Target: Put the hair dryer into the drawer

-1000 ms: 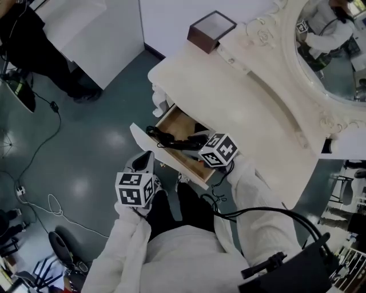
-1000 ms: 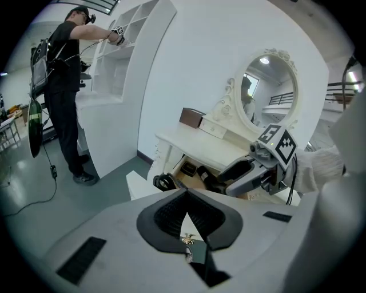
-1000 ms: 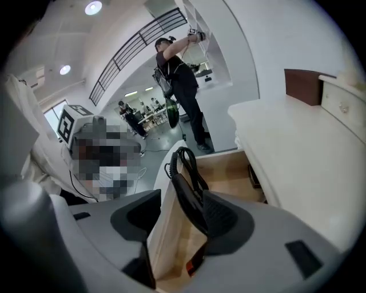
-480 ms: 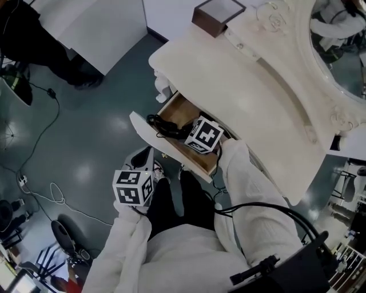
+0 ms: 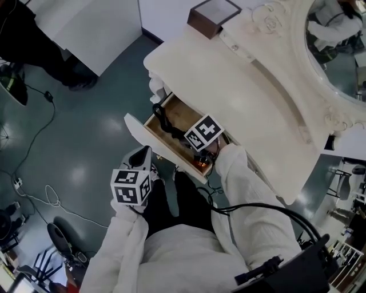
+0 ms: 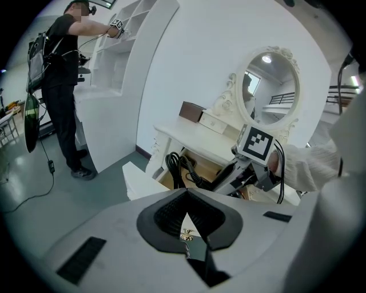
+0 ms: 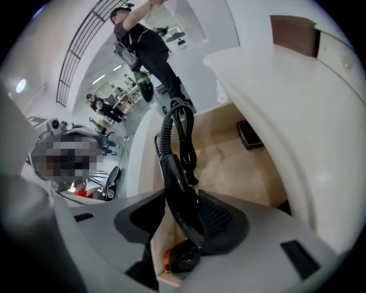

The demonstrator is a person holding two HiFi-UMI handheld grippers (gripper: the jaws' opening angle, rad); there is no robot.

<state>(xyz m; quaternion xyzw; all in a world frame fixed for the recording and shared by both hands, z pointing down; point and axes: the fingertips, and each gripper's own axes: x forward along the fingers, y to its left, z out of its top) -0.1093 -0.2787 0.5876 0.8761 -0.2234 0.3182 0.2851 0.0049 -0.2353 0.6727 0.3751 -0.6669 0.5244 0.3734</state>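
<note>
The black hair dryer (image 7: 177, 189) hangs nose-down inside the open wooden drawer (image 5: 150, 129), its coiled cord (image 5: 162, 119) standing up above it. My right gripper (image 7: 171, 201) reaches down into the drawer. Its jaws have just been closing and are shut on the dryer's handle, which lies slanted between the pads. In the head view only the right gripper's marker cube (image 5: 203, 132) shows, over the drawer. My left gripper (image 5: 143, 158) waits in front of the drawer over the floor, shut and holding nothing. From the left gripper view the cord (image 6: 174, 166) and the right gripper's cube (image 6: 255, 143) show ahead.
The drawer belongs to a cream dressing table (image 5: 240, 86) with an oval mirror (image 5: 337, 40) and a brown box (image 5: 213, 14). A small dark item (image 7: 250, 134) lies at the drawer's back. A person in black (image 6: 57, 86) stands at white shelves. Cables (image 5: 40, 194) trail on the floor.
My right gripper has sunk into the drawer with the dryer and rolled. The cord has come off the drawer's front edge into the drawer. The left gripper has stayed put.
</note>
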